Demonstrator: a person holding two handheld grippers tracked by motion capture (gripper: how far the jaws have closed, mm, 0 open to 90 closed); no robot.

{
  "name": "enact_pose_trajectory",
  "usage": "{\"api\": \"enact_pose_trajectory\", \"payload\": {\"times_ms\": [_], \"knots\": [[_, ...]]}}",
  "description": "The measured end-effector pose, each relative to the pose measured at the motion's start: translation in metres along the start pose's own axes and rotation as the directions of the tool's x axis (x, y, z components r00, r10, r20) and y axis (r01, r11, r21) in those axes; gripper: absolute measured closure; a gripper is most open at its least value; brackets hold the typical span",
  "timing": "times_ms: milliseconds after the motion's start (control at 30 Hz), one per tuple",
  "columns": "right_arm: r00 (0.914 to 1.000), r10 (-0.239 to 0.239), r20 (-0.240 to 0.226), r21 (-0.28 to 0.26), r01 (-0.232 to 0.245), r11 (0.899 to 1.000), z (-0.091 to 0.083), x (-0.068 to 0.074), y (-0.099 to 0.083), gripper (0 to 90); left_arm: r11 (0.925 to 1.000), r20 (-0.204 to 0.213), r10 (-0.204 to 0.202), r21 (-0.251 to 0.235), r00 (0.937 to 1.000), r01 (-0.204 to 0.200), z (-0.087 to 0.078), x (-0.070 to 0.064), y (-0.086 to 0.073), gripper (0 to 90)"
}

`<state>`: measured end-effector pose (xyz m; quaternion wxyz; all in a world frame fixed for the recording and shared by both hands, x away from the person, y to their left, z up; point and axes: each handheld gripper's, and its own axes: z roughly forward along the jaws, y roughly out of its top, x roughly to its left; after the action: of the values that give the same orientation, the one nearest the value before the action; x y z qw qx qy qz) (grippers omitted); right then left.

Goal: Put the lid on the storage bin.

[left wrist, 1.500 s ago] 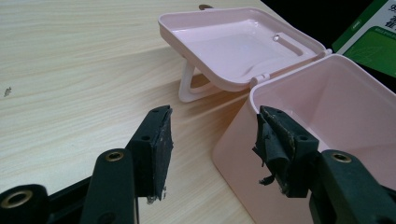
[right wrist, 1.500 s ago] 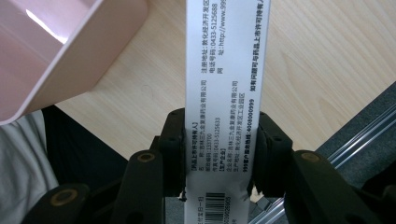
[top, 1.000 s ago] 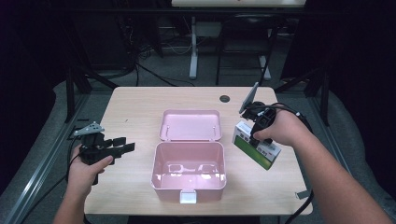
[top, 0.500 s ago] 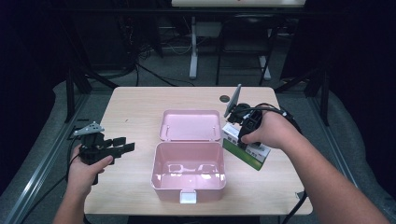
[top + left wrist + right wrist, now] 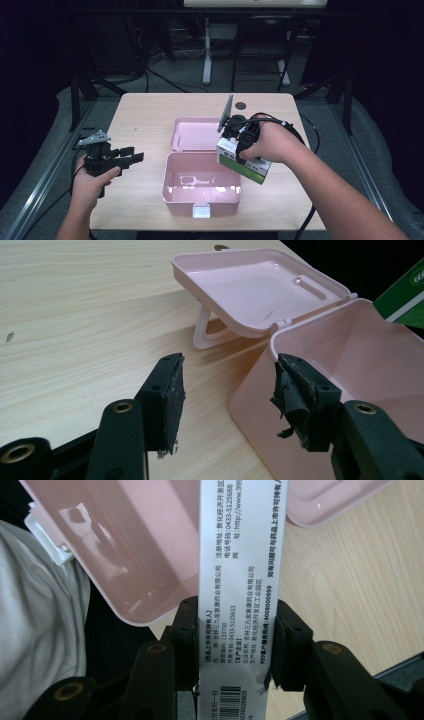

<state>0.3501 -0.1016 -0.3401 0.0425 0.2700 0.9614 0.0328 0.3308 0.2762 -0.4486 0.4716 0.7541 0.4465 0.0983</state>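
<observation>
A: Quick status. Where's the carton (image 5: pixel 245 161)?

B: Off the table, clamped in the right gripper (image 5: pixel 234 645), jaws pressed on its two sides. It hangs tilted at the right rim of the pink box (image 5: pixel 202 200), partly over the opening.

A: Box state?

B: Lid (image 5: pixel 196 135) is flipped open, lying flat behind the box. Inside looks empty as far as I can see.

A: Left gripper (image 5: pixel 227 390)?

B: Released, jaws spread, nothing between them. It sits left of the box, pointed at the box's left wall, not touching it.

A: So progress?

B: I'd call it about halfway. Opening and pickup look done, and the carton is at the box. What's left: lower it inside, let go, then probably shut the lid.

A: Anything else near the box?

B: A round hole in the table (image 5: pixel 241 106) behind the lid. That's all.
</observation>
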Motion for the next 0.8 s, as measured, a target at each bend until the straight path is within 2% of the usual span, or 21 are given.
{"api": "enact_pose_trajectory", "payload": {"times_ms": [400, 800], "knots": [[0.9953, -0.095, -0.015, -0.009, 0.095, 0.995, 0.001, 0.02, 0.02, 61.4, 1.0, -0.007, -0.005, -0.003, 1.0, 0.005, -0.004, 0.001, -0.003, 45.4], [0.9822, -0.187, -0.018, -0.011, 0.187, 0.982, 0.004, 0.037, 0.041, 61.4, 0.9997, -0.033, -0.023, -0.013, 0.9992, 0.022, -0.015, 0.004, -0.01, 45.4]]}}
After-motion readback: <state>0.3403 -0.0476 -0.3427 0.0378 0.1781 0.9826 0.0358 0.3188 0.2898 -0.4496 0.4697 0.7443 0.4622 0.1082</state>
